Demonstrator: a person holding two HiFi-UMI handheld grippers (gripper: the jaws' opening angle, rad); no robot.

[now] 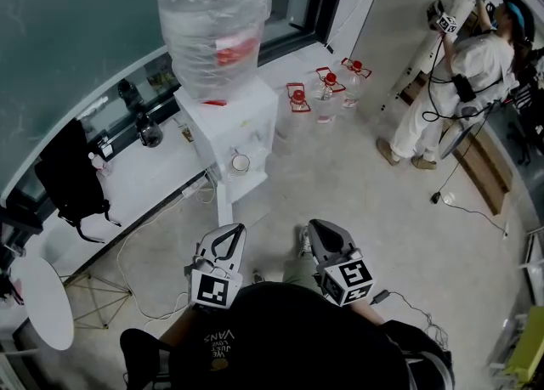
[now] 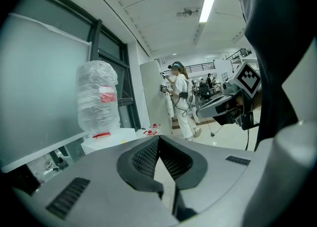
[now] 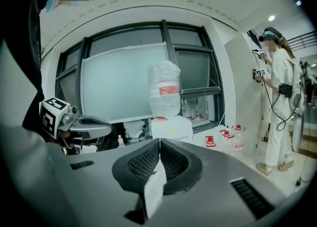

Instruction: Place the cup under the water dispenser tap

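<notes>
Cup (image 1: 240,163) at dispenser (image 1: 229,121) shows in head view alone; left gripper (image 2: 158,138), right gripper (image 3: 160,141): fingers clenched, empty.

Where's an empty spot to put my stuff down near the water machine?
Widest bare floor: between the water dispenser, the red-capped bottles and the person in white. The white ledge looks bare between the black bag and the dispenser. Crowded: the dispenser's front, where a cup sits, and the corner around the bottles.

At the head view's bottom edge, the black top (image 1: 280,329) bears upside-down white print "VANS"; its smaller lines are unreadable.
</notes>
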